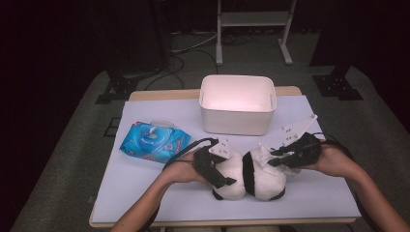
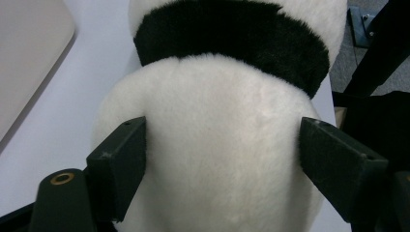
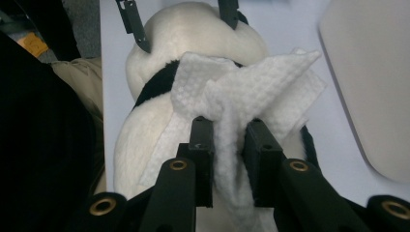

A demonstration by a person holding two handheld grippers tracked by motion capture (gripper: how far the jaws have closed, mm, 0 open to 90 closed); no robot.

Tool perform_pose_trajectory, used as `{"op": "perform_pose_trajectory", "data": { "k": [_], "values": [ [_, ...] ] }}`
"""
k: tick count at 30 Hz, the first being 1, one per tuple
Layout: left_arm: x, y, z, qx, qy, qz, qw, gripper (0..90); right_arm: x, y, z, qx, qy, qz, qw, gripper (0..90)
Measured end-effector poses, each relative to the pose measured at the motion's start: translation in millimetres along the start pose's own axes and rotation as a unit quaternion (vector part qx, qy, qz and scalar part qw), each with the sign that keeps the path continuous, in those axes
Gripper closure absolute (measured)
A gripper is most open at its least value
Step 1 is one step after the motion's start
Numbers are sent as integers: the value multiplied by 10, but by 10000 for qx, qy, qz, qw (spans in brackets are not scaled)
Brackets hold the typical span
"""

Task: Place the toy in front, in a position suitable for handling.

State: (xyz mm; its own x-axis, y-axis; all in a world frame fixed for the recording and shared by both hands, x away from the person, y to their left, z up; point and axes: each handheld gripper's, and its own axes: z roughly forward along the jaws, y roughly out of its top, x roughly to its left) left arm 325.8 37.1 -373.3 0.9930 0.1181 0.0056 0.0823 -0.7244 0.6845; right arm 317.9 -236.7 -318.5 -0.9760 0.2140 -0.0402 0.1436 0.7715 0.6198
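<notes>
left gripper [image 1: 218, 166] clamping plush panda [image 1: 251, 179], right gripper [image 3: 231, 140] seemingly pinching wipe [image 3: 251, 92]

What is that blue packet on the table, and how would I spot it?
Start at the white tub at the table's far edge and look to its left. There a flat blue wipes packet lies on the pale mat, the one brightly coloured thing beside the black-and-white plush toy.
</notes>
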Motion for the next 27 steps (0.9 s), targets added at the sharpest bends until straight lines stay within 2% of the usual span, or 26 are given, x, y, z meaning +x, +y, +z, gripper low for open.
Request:
{"op": "perform_pose_trajectory", "data": {
  "k": [3,7,10,12,14,17,20,23,27],
  "values": [
    [18,17,-24,39,1,29,10000,163,31,24,71,64,41,-50,10000,751],
    [72,75,-67,21,-47,-117,9999,129,70,4,75,68,19,-80,9999,751],
    [95,100,-65,76,-39,-138,9999,100,92,-20,72,14,78,-71,9999,751],
    [143,113,-21,224,-88,-217,9995,87,105,-35,69,-8,89,-67,9999,751],
    [158,85,-6,157,-176,-275,9993,99,117,-55,64,-47,71,-7,10000,752],
    [131,44,-8,44,-177,-217,9996,174,111,-93,51,-129,117,0,9998,754],
    [103,44,-14,107,-109,-173,9997,207,99,-63,28,-139,111,-36,9998,753],
    [81,50,-18,137,-81,-114,9998,219,100,44,31,-44,45,-144,9999,753],
    [45,58,-24,168,-48,9,9998,223,76,202,114,53,85,-280,9996,752]
  ]
}}
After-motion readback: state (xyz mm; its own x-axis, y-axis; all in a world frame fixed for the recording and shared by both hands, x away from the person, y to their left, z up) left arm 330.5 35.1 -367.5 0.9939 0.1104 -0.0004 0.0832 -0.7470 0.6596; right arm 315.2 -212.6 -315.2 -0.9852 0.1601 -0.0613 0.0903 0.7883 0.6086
